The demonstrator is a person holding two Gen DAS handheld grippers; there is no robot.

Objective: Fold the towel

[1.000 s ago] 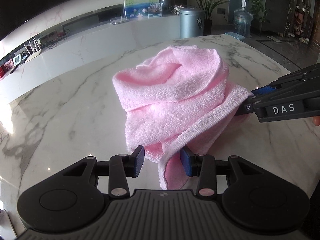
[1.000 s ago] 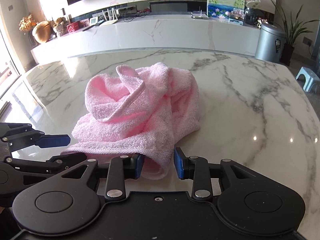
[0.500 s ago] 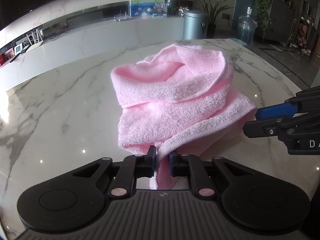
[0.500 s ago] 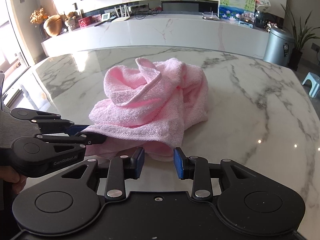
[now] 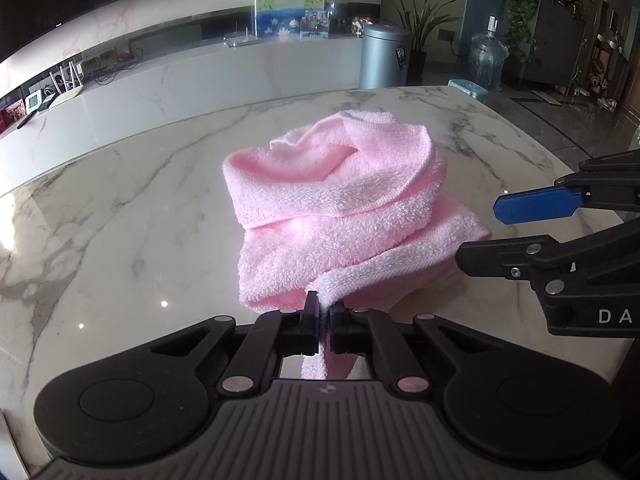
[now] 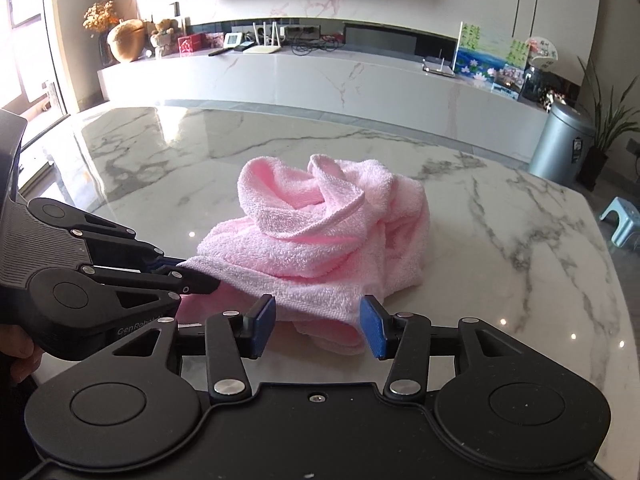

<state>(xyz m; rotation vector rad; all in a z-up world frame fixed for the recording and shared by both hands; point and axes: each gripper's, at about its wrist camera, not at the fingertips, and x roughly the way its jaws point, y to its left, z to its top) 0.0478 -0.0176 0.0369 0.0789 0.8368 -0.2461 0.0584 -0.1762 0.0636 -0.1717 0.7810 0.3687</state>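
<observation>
A crumpled pink towel (image 5: 340,208) (image 6: 320,224) lies in a heap on the white marble table (image 5: 120,220) (image 6: 500,240). My left gripper (image 5: 325,312) is shut on a hemmed edge of the towel at its near side, and a strip of cloth hangs down behind the pads. From the right wrist view the left gripper (image 6: 200,280) enters from the left, pinching that same edge. My right gripper (image 6: 318,320) has its jaws opening; a low fold of the towel lies between the blue pads, which do not press on it. In the left wrist view the right gripper (image 5: 480,232) hovers beside the heap.
A long marble counter (image 6: 320,76) runs behind the table with small items on it. A grey bin (image 6: 560,148) and a light blue stool (image 6: 624,220) stand on the floor to the right. The table's edge curves close on the right (image 5: 560,160).
My left gripper has closed onto the towel's edge. The right gripper has drawn back and up from the heap, rolled a little, and its jaws have spread wider.
</observation>
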